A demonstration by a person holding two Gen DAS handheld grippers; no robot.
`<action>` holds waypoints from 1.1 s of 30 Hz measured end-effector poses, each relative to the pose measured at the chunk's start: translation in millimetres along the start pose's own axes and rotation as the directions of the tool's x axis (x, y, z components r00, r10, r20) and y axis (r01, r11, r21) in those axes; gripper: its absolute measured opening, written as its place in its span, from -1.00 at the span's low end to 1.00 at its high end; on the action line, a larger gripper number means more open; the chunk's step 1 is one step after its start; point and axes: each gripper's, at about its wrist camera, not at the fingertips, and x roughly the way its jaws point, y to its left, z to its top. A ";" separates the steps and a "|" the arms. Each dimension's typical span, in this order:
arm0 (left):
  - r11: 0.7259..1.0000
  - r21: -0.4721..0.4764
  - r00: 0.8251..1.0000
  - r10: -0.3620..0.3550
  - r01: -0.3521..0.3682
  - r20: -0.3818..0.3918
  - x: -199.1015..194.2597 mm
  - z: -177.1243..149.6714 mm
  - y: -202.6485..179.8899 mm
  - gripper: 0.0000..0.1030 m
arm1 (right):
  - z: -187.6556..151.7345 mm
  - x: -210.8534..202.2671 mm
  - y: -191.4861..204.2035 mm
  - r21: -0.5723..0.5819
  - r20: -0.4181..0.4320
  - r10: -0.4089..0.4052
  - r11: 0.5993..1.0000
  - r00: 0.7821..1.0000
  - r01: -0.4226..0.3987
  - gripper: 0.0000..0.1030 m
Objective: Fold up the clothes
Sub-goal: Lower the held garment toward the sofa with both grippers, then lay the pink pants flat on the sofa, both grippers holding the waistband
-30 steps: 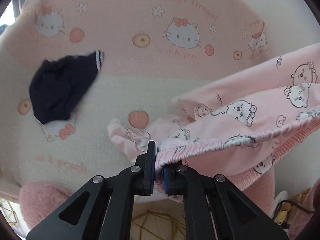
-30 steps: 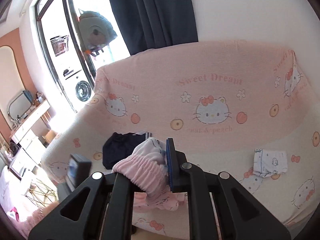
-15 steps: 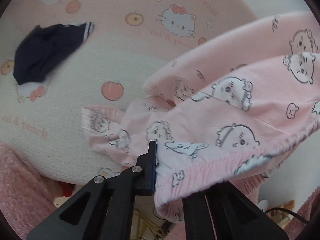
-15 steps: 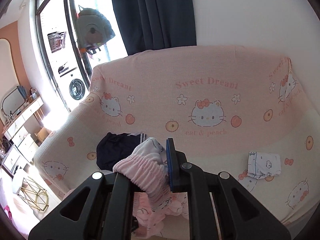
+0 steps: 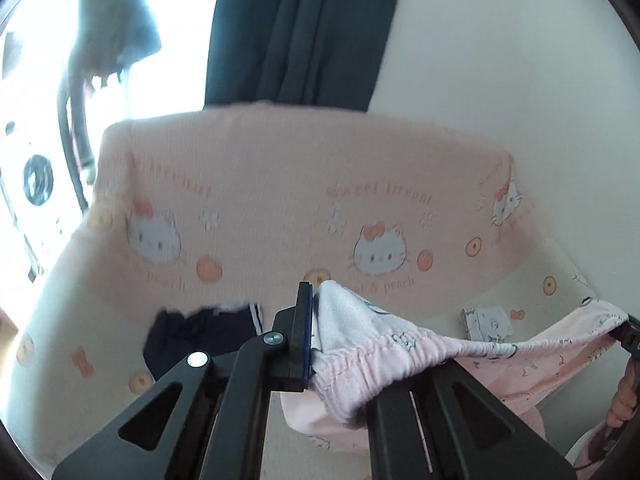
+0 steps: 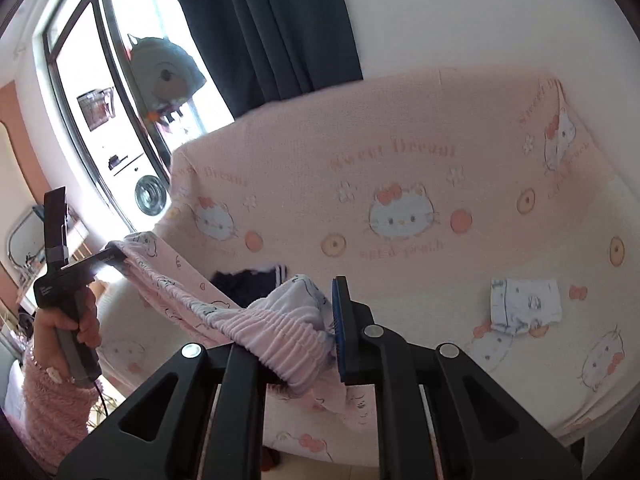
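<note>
Pink printed pyjama trousers (image 5: 404, 356) hang in the air, stretched by the elastic waistband between both grippers in front of the sofa. My left gripper (image 5: 320, 344) is shut on one end of the waistband; it also shows at the left of the right wrist view (image 6: 116, 258). My right gripper (image 6: 304, 332) is shut on the other end (image 6: 280, 336); it shows at the right edge of the left wrist view (image 5: 624, 330). The trouser legs drop below the waistband.
The sofa (image 6: 440, 184) wears a pink cat-print cover. A dark navy garment (image 5: 200, 340) lies on the seat at left, a folded white printed garment (image 6: 524, 304) at right. A dark curtain (image 6: 272, 28) and a window stand behind.
Both grippers rose and moved apart, lifting the trousers off the sofa seat and stretching the waistband. The left wrist view tilted up from the seat to the sofa back.
</note>
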 end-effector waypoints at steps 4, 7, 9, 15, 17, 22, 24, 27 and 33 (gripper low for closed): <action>0.996 0.089 0.999 -0.007 0.003 0.049 -18.0 45.3 -14.1 -0.90 | 32.1 -25.9 1.7 -0.035 0.105 -0.012 0.999 0.994 0.016 -0.81; 0.991 0.125 0.997 0.056 -0.050 -0.046 28.4 57.6 -10.4 -0.90 | 41.3 1.3 -7.4 -0.066 0.048 -0.061 0.996 0.997 0.064 -0.80; 0.989 0.121 0.989 0.103 -0.090 -0.105 62.7 67.5 -3.4 -0.90 | 51.8 37.8 -14.3 -0.096 -0.024 -0.099 0.991 0.995 0.096 -0.80; 0.977 0.167 0.991 0.121 -0.129 0.057 35.7 93.5 -17.5 -0.90 | 79.2 43.4 -4.5 -0.113 0.046 -0.073 0.991 0.996 0.078 -0.80; 0.975 0.195 0.992 0.099 -0.112 0.072 24.1 84.4 -23.3 -0.90 | 69.6 27.8 -6.8 -0.103 0.100 -0.094 0.989 0.991 0.104 -0.74; 0.967 0.251 0.992 0.062 -0.033 -0.110 64.5 -28.6 -37.5 -0.90 | -20.9 53.8 -38.6 -0.005 -0.030 -0.135 0.991 0.990 0.134 -0.73; 0.974 0.226 0.957 0.045 0.022 -0.288 115.9 -99.4 -40.7 -0.90 | -84.8 100.1 -59.3 0.007 -0.208 -0.194 0.980 0.959 0.199 -0.73; 0.984 0.178 0.833 0.073 0.032 -0.549 195.4 -211.9 -43.4 -0.90 | -188.4 169.2 -99.9 0.070 -0.515 -0.201 0.959 0.833 0.275 -0.73; 0.998 0.006 0.830 -0.052 0.066 -0.556 210.8 -250.4 -31.5 -0.90 | -262.6 202.7 -124.3 0.101 -0.677 -0.164 0.945 0.717 0.311 -0.65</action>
